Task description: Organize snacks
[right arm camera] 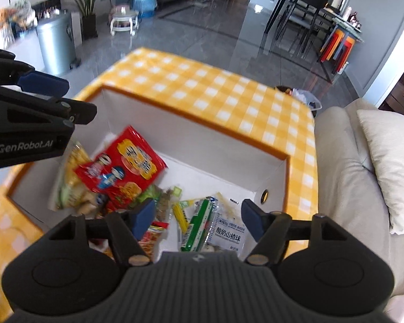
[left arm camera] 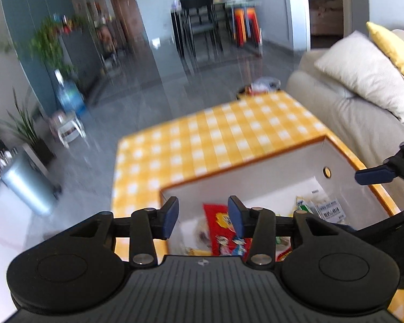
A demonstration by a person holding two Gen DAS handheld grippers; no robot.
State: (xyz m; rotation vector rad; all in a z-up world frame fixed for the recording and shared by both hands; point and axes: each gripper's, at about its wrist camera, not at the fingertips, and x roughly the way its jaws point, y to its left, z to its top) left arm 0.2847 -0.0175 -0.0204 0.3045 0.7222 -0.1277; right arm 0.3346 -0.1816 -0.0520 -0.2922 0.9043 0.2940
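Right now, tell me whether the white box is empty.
Not empty. The white box holds several snack packets, among them a red bag and a green-striped pack.

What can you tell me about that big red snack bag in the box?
The red snack bag looks like glossy crinkled plastic, printed with cartoon children and yellow panels of lettering. It lies tilted inside the white box, propped on other snack packets at the left side. Neither pair of tongs touches it.
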